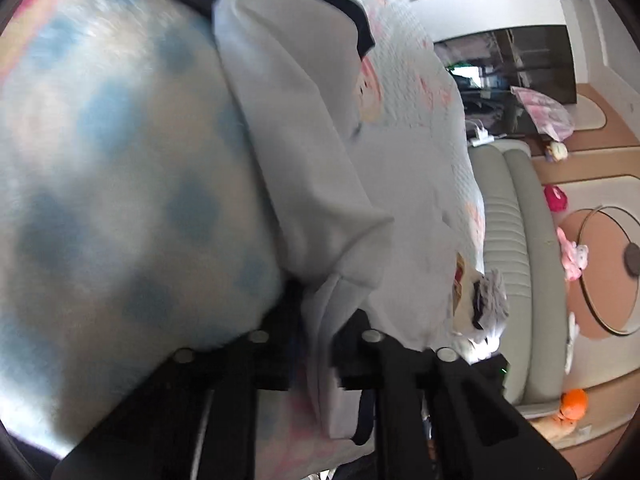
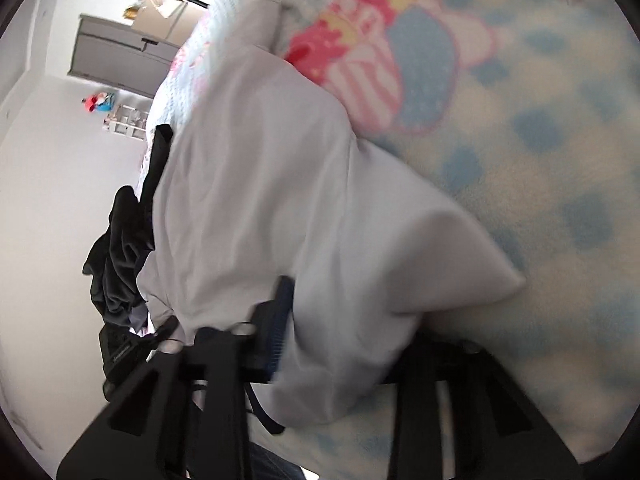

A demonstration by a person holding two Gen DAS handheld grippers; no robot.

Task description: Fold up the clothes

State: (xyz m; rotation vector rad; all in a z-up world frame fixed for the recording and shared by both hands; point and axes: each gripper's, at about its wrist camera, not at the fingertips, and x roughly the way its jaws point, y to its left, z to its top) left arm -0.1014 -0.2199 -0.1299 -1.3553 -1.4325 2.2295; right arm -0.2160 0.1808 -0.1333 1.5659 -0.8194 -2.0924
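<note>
A white garment (image 1: pixel 304 152) with dark navy trim lies on a fluffy blanket with blue dots (image 1: pixel 100 160). In the left wrist view a bunched fold of it runs down between the black fingers of my left gripper (image 1: pixel 316 352), which is shut on the cloth. In the right wrist view the same white garment (image 2: pixel 280 200) is drawn up into a peak over the blanket (image 2: pixel 540 160). Its lower edge is gathered between the fingers of my right gripper (image 2: pixel 340 344), shut on it. The cloth hides both grippers' fingertips.
A pale quilt with pink prints (image 1: pixel 416 80) lies beyond the garment. Next to it is a grey padded edge (image 1: pixel 512 240), with pink toys (image 1: pixel 572 256) and an orange toy (image 1: pixel 574 402) on the floor. A heap of dark clothes (image 2: pixel 120 256) sits left of the garment.
</note>
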